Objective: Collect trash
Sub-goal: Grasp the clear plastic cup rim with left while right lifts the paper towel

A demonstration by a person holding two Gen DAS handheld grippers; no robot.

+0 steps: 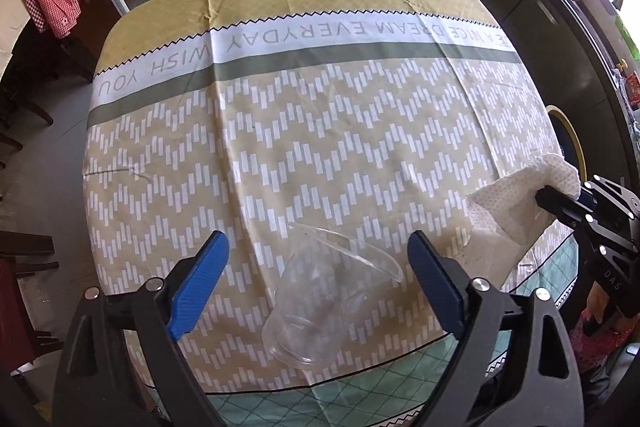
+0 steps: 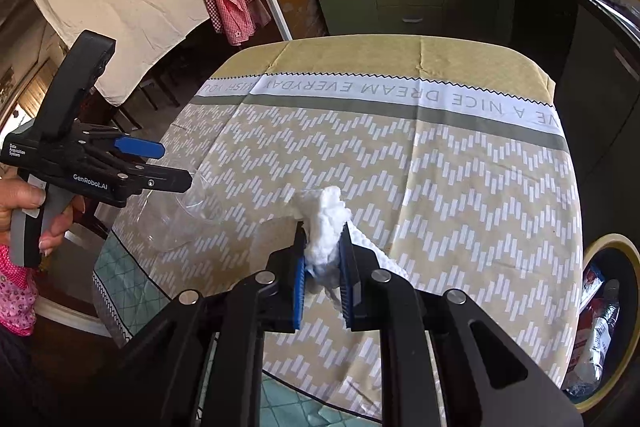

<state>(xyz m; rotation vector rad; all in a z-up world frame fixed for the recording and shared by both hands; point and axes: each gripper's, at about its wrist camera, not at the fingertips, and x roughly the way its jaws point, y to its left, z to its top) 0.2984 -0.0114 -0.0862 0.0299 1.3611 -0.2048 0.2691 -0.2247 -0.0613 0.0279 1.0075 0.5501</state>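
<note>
A crumpled paper towel (image 2: 326, 227) is being held tight between the pads of the right claw (image 2: 323, 259), lifted off the tabletop (image 2: 460, 187). The left claw (image 1: 320, 291) is being held wide — a clear plastic cup (image 1: 320, 303) is lying on its side directly between its pads, untouched. A trash bin (image 2: 600, 319) is standing to the right of the right claw.

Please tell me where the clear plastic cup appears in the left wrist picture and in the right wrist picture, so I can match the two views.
Left wrist view: the clear plastic cup lies on its side at lower centre, between the open left gripper fingers.
Right wrist view: the cup is at middle left, just beyond the left gripper's tips.
Shared landmark: the white lettered band of the tablecloth.
</note>
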